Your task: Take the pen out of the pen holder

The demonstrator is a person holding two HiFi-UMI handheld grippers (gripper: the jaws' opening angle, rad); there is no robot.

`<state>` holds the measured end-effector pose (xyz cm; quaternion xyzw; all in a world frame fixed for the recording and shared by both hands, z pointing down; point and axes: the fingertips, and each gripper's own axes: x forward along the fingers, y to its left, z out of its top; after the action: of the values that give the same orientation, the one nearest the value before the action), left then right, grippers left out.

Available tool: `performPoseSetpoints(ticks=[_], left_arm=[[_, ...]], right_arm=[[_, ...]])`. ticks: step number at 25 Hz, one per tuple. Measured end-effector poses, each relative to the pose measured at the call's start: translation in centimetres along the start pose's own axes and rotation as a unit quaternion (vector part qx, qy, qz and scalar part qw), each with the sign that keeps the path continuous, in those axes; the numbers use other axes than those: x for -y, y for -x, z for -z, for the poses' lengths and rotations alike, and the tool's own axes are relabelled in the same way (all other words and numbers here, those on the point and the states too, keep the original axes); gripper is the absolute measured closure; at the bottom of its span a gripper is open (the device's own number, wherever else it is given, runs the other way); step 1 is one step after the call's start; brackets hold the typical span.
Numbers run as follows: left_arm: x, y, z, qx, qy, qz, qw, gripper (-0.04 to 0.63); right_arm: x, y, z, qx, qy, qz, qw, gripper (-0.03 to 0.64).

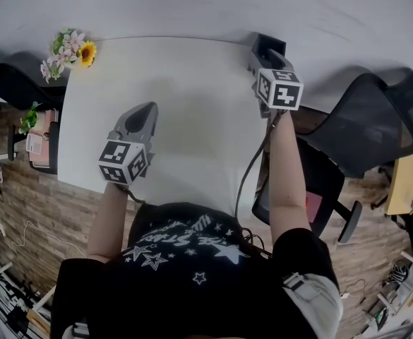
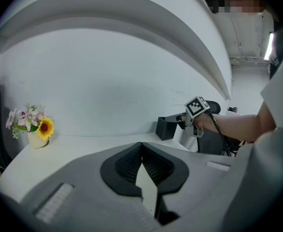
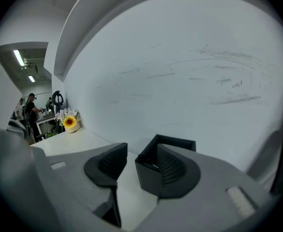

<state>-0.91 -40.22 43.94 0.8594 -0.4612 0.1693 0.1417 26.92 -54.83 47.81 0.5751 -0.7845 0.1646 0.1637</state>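
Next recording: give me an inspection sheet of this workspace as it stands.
Surface: white table, mostly bare.
Job's things: black pen holder at the far right corner; no pen visible.
Clutter: flower pot at the far left corner.
Grippers: left hand-held gripper jaws together, empty, above the table; right hand-held gripper jaws apart at the holder.
Cables: cable runs from the right gripper along the arm.
Surroundings: white wall, black office chair to the right, wood-pattern floor.

I see a white rectangular desk (image 1: 192, 104) with a plain, smooth top. At its far left corner stands a small pale pot of flowers (image 2: 35, 139), a yellow sunflower among pink blossoms. At its far right corner sits a black square open-topped pen holder (image 2: 166, 128), close to the right edge.
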Motion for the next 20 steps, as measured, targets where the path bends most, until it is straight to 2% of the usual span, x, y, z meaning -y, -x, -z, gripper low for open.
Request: performPoseSetpoints(ticks=[3, 6, 20], left_arm=[[0.0, -0.2, 0.3, -0.003, 0.002, 0.001, 1.0000, 0.586], [0.1, -0.2, 0.9, -0.009, 0.005, 0.003, 0.9999, 0.586], [-0.4, -0.2, 1.8, -0.018, 0.011, 0.004, 0.9998, 0.586]], right_arm=[[0.2, -0.3, 0.2, -0.006, 0.000, 0.000, 1.000, 0.430], [0.4, -0.6, 0.4, -0.014, 0.000, 0.000, 1.000, 0.486], [0.2, -0.8, 0.5, -0.017, -0.015, -0.016, 1.000, 0.515]])
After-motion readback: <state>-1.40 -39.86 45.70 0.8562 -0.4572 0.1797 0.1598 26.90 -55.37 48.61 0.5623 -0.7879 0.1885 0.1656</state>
